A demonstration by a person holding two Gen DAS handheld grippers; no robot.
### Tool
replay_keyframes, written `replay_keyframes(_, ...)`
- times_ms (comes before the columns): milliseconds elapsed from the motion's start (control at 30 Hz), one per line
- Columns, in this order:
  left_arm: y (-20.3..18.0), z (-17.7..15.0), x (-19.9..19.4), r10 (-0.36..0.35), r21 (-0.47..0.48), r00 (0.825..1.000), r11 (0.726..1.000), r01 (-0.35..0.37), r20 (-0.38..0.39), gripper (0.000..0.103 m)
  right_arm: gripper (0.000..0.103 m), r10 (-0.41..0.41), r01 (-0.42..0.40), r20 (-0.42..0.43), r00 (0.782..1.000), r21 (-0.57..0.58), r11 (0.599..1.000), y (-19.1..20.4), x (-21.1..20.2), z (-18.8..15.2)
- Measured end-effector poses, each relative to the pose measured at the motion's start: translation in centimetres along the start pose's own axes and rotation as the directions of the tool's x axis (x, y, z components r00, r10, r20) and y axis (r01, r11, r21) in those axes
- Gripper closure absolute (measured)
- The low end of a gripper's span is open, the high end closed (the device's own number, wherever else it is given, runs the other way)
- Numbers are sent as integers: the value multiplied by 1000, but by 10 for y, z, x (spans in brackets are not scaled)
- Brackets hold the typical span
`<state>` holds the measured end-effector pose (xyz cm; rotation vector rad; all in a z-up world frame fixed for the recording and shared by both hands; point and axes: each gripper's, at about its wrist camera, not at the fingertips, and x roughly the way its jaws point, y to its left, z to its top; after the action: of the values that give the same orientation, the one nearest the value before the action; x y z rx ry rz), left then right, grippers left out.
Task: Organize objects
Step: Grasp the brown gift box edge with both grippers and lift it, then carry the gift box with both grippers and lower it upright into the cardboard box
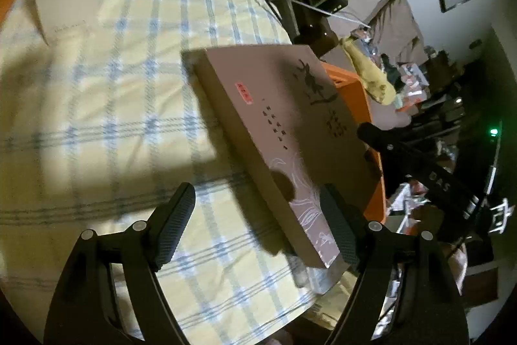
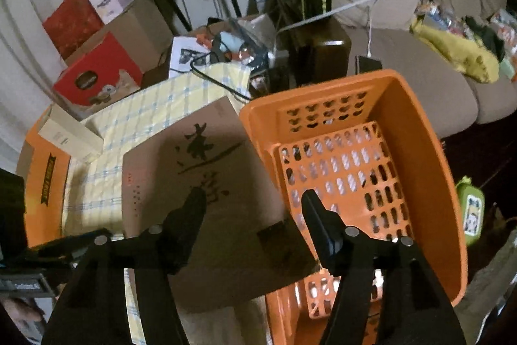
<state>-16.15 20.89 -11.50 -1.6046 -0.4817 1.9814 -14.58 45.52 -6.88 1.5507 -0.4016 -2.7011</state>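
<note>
The flat brown box (image 1: 284, 131) lies on the worktop with the yellow checked cloth (image 1: 113, 92). One long side of the box leans up on the rim of the orange basket (image 2: 371, 170), so the box is tilted, not flat. Its long way runs from the near edge of the worktop toward the far side, right along the basket's wall.

The left hand-held gripper (image 1: 258, 227) has its fingers wide apart. The near end of the box sits by its right finger (image 1: 339, 228), which looks to touch the top or edge of the box, but nothing is pinched.

The right hand-held gripper (image 2: 255, 225) also has its fingers apart. It hangs over the near corner of the box, with one finger above the box and the other above the basket. It holds nothing.

Both are close to the box's near end. I think the box goes into the basket, which lies just to the right of it.
</note>
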Motion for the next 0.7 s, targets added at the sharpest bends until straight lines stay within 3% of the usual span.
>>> replay_keyframes(200, -10, 2, 12, -17, 10, 1000, 1000, 17, 5, 27, 38, 84, -83, -76, 994, 16, 996, -8, 22, 2)
replay_keyframes(300, -19, 4, 18, -23, 45, 1000, 999, 23, -19, 43, 39, 106, -105, -81, 991, 14, 994, -6, 23, 0)
replay_keyframes(367, -28, 1, 17, 36, 86, 999, 996, -35, -8, 43, 44, 120, -120, -82, 989, 10, 993, -4, 22, -2)
replay_keyframes(533, -28, -3, 2, 30, 96, 999, 995, -32, 22, 42, 51, 111, -112, -60, 992, -14, 994, 4, 6, -8)
replay_keyframes(700, -33, -9, -34, 33, 133, 995, 990, -45, 89, 42, 53, 86, -86, -6, 996, -58, 995, 27, -17, -17)
